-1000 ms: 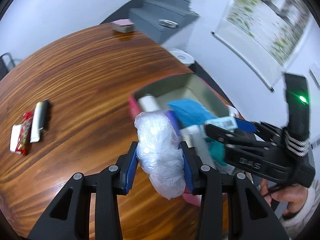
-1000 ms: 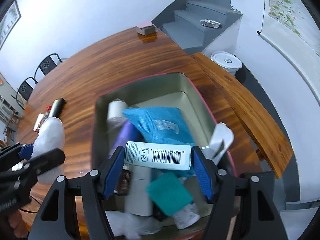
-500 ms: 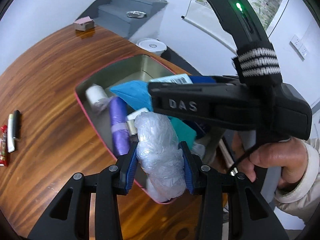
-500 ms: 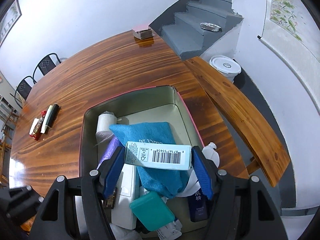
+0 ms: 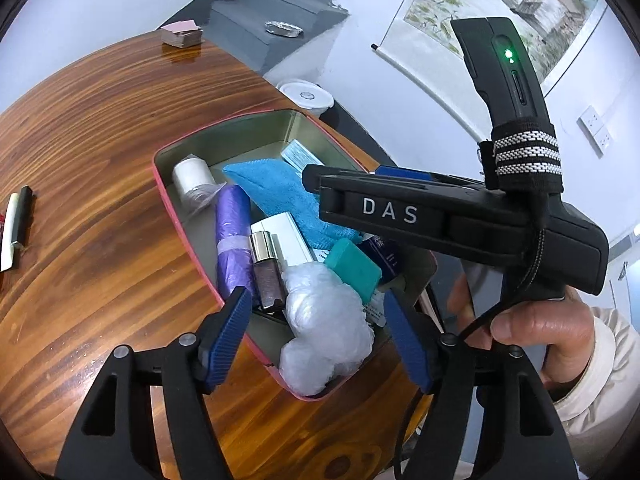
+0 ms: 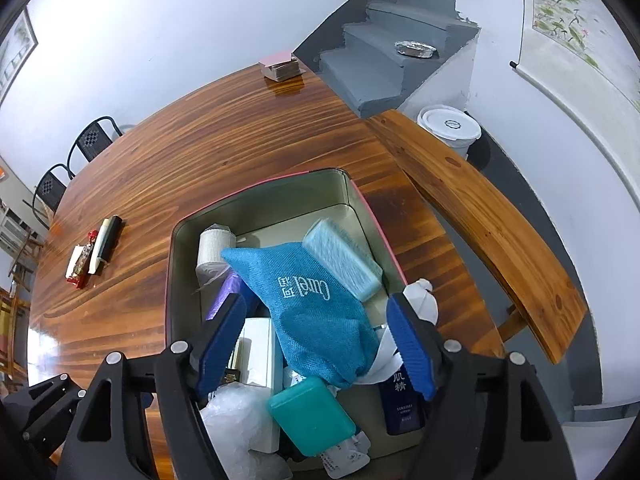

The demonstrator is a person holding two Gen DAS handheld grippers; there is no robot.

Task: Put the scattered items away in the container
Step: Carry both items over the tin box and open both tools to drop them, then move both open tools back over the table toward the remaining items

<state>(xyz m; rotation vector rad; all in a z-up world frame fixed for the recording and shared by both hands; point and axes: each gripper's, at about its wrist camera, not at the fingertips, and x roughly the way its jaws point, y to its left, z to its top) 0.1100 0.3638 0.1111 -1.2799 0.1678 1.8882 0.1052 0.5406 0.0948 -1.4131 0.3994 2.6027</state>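
The container (image 5: 188, 216), a rectangular tin with a pink outer rim and dull metal walls, sits on a glossy striped wooden table (image 5: 100, 128) close to its right-hand edge; it is crowded with a crinkled clear plastic bag (image 5: 324, 320), a smooth teal case (image 5: 352, 272), a woven blue cloth pouch (image 6: 312, 304), a purple roll (image 5: 232, 236), a white gauze roll (image 5: 192, 178), a pale blue box (image 6: 340, 260) and a dark blue bottle (image 6: 402, 404). The left gripper (image 5: 320, 336) is opening, its ribbed blue pads clear of the plastic bag, which lies between them slumped over the tin's near corner; the right gripper (image 6: 316, 344) is also opening, with nothing pressed between its pads, and the pouch lies below and between them; the pale blue box lies beyond it in the tin. The tin's far end shows bare floor; the near end is packed to the rim. The left wrist view alone shows the person's hand (image 5: 536, 328) on the right tool's handle, and a glass vial (image 5: 266, 268) with a silver cap; the right wrist view alone shows a wooden bench (image 6: 492, 224) beside the table; a black-and-white stick (image 6: 105, 242) and a red snack wrapper (image 6: 82, 260) lie well apart from the tin.
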